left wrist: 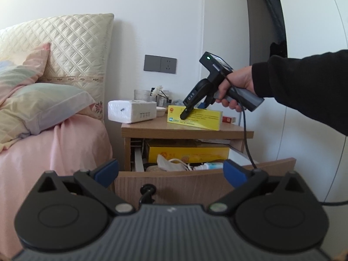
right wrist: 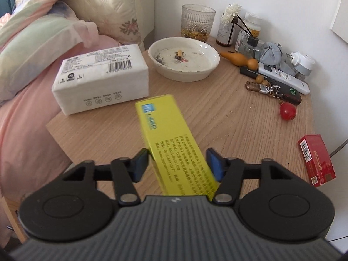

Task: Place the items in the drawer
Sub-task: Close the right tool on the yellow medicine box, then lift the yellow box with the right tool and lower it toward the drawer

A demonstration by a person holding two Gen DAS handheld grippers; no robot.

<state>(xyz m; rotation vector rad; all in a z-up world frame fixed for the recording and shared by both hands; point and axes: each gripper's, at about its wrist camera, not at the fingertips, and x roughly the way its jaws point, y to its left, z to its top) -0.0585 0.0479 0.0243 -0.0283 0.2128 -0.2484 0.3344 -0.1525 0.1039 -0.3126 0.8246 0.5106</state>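
Note:
A long yellow box (right wrist: 171,139) is gripped between the blue pads of my right gripper (right wrist: 177,163) and held tilted just above the nightstand top (right wrist: 228,117). In the left wrist view the same yellow box (left wrist: 195,117) hangs over the nightstand with the right gripper (left wrist: 191,106) clamped on it. The drawer (left wrist: 195,178) below stands pulled open, with an orange-yellow box, a cable and small items inside. My left gripper (left wrist: 170,173) is open and empty, just in front of the drawer front and its black knob (left wrist: 148,189).
On the nightstand lie a white tissue pack (right wrist: 102,78), a white ashtray dish (right wrist: 184,58), a glass, bottles, a remote (right wrist: 282,77), keys, a red ball (right wrist: 287,111) and a red cigarette pack (right wrist: 316,159). A bed with pink sheets (left wrist: 43,148) stands on the left.

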